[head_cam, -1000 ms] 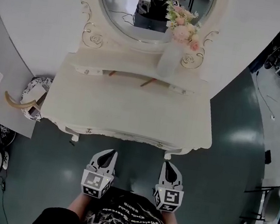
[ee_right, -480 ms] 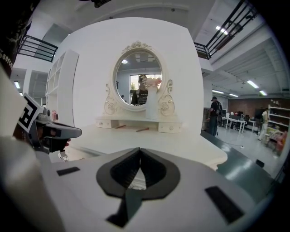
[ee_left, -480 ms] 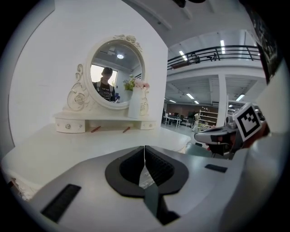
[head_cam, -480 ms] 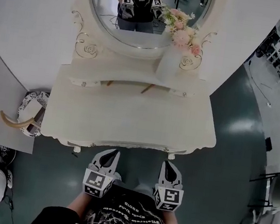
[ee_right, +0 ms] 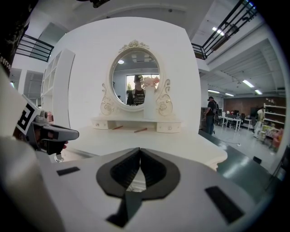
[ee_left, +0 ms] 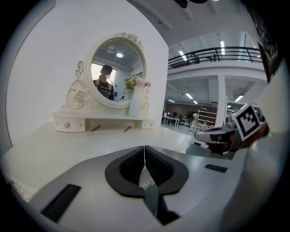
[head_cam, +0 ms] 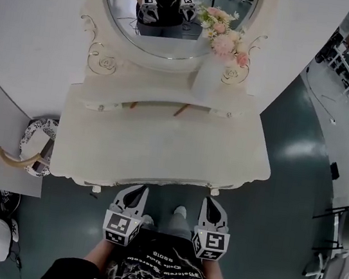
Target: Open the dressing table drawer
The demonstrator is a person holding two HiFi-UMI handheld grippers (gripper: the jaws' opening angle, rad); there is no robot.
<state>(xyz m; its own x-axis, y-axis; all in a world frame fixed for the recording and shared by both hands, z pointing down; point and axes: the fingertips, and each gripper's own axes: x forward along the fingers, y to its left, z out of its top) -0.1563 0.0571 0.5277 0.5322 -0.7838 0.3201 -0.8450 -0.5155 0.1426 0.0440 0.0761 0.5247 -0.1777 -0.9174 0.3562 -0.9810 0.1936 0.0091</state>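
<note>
plainly, the cream dressing table drawer (head_cam: 155, 181) sits flush; left gripper (head_cam: 135, 195) and right gripper (head_cam: 211, 207) fingers are pressed together.

The cream-white dressing table (head_cam: 160, 146) bears carved scroll patterns. Pale pink flowers (head_cam: 223, 37) stand in a white vase (head_cam: 208, 75). The floor (head_cam: 284, 191) is dark grey-green. The grey left gripper (head_cam: 141, 190) and grey right gripper (head_cam: 210, 201) have black jaws and black-and-white square markers.

The mirror (head_cam: 176, 38) was cut off by the top edge of the head view. The top of the dressing table (head_cam: 159, 153) hid its own front from above. Two thin brown things (head_cam: 181, 109) near the back were too small to tell.
</note>
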